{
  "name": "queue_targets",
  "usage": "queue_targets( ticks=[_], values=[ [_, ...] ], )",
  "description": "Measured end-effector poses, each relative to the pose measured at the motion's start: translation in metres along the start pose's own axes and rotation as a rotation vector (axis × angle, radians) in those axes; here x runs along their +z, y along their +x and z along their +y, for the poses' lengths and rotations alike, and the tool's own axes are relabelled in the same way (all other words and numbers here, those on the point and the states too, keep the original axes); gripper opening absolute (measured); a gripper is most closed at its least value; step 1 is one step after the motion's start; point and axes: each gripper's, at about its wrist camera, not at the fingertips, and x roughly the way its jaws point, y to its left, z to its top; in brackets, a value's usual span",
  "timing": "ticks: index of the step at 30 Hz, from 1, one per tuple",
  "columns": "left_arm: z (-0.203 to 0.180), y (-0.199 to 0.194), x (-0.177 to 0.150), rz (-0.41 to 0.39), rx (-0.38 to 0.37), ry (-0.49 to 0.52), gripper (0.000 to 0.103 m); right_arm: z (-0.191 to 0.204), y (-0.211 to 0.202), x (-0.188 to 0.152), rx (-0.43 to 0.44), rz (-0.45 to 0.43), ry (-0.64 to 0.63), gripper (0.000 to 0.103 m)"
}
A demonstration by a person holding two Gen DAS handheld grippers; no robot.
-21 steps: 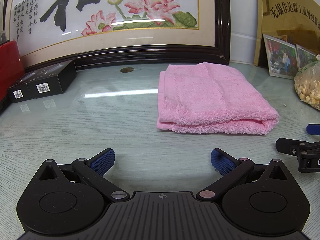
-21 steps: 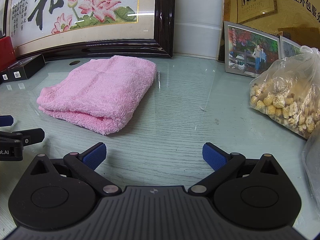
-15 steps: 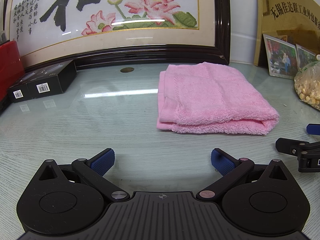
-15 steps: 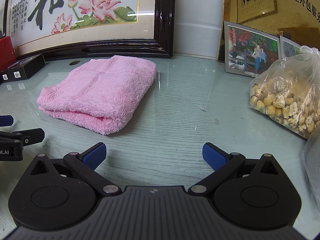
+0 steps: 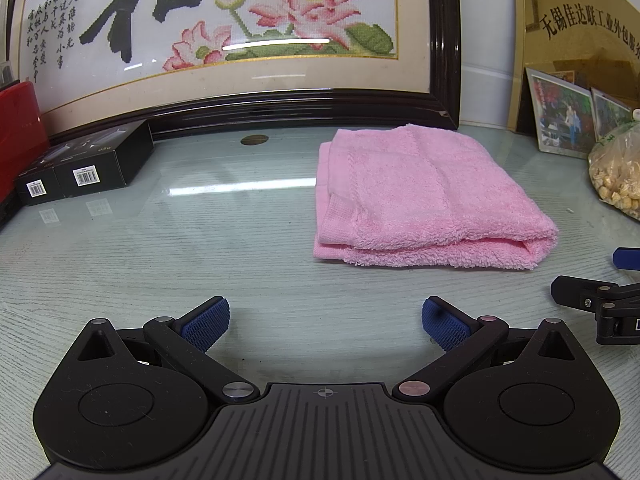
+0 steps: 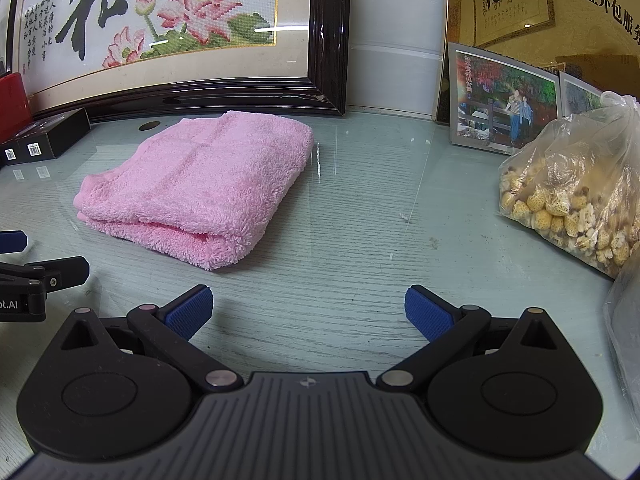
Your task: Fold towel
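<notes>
A pink towel [image 5: 420,196] lies folded into a thick square on the glass-topped table [image 5: 160,248], ahead and right of my left gripper [image 5: 325,324]. The left gripper is open, its blue pads wide apart with nothing between them, a short way in front of the towel's near edge. In the right wrist view the same towel [image 6: 200,184] lies ahead and to the left. My right gripper [image 6: 309,312] is open and empty too, clear of the cloth. Each gripper shows at the other view's edge: the right one [image 5: 592,304], the left one [image 6: 36,276].
A large framed embroidery [image 5: 224,40] leans along the back. Black boxes [image 5: 88,168] and a red case [image 5: 16,136] stand at the left. Photo frames [image 6: 504,104] and a plastic bag of dried pieces [image 6: 572,192] crowd the right side. A gold plaque [image 6: 540,8] stands behind.
</notes>
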Motion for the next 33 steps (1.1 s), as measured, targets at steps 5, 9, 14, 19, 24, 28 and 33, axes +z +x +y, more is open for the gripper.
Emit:
queue_targets(
  ticks=[5,9,14,19,24,28,33],
  values=[
    [0.001,0.0,0.0,0.0,0.0,0.0,0.103,0.0,0.0,0.0,0.0,0.0,0.0,0.103],
    [0.003,0.0,-0.001,0.0,0.0,0.0,0.103,0.0,0.0,0.0,0.0,0.0,0.0,0.103],
    [0.008,0.0,-0.002,-0.001,-0.002,-0.002,0.103,0.0,0.0,0.0,0.0,0.0,0.0,0.103],
    [0.011,0.0,-0.003,-0.003,-0.004,0.005,0.103,0.0,0.0,0.0,0.0,0.0,0.0,0.103],
    [0.016,-0.005,-0.002,-0.046,0.035,-0.012,0.103,0.0,0.0,0.0,0.0,0.0,0.0,0.103],
    [0.018,-0.015,-0.002,-0.126,0.065,-0.012,0.103,0.0,0.0,0.0,0.0,0.0,0.0,0.103],
    [0.018,-0.023,-0.001,-0.2,0.095,-0.005,0.103,0.0,0.0,0.0,0.0,0.0,0.0,0.103]
  ],
)
